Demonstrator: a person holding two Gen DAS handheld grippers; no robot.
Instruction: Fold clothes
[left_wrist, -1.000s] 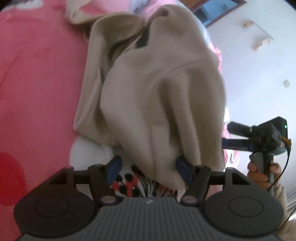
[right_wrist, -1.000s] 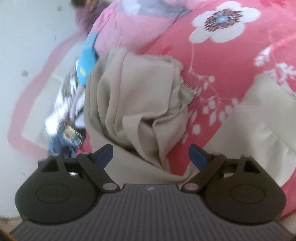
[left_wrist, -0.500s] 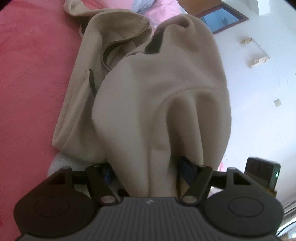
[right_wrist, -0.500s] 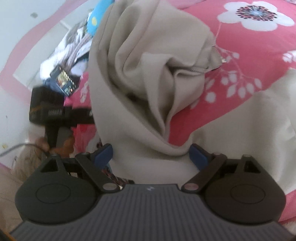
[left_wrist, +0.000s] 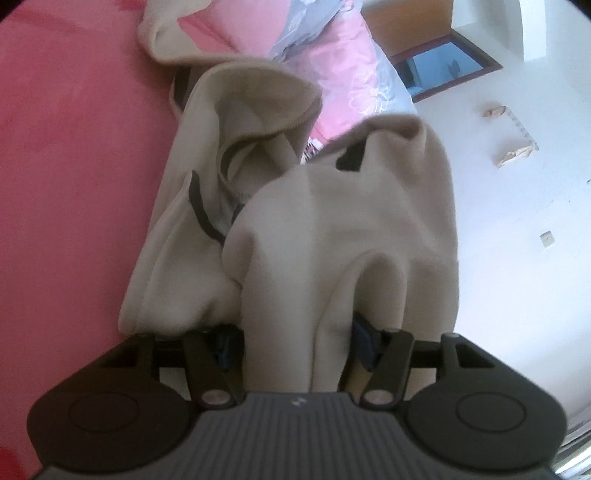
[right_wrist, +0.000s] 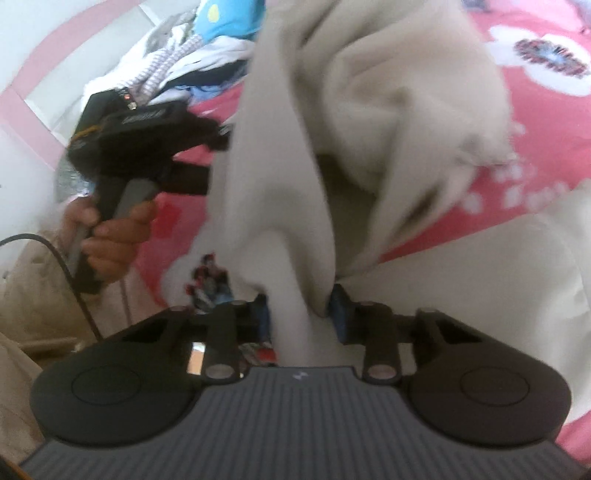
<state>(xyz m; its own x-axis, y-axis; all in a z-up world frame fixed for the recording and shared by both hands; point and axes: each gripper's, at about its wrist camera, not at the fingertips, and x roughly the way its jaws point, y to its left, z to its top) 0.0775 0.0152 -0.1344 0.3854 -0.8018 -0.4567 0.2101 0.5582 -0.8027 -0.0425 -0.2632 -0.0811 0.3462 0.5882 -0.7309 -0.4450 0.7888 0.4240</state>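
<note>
The garment (left_wrist: 343, 236) was plain beige with dark trim; the bedspread (right_wrist: 535, 96) was pink, printed with white flowers; the gripper pads (right_wrist: 338, 314) were blue

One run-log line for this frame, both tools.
left tool: shut on beige garment | right tool: shut on beige garment | garment lifted, bunched | surface: pink floral bedspread

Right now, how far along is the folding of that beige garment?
Early. Done: both grippers have hold of the beige garment; the left gripper and right gripper are each shut on bunched fabric. In hand: it hangs lifted and crumpled above the pink floral bedspread. Left: spreading it flat and making every fold; none shows yet.
</note>
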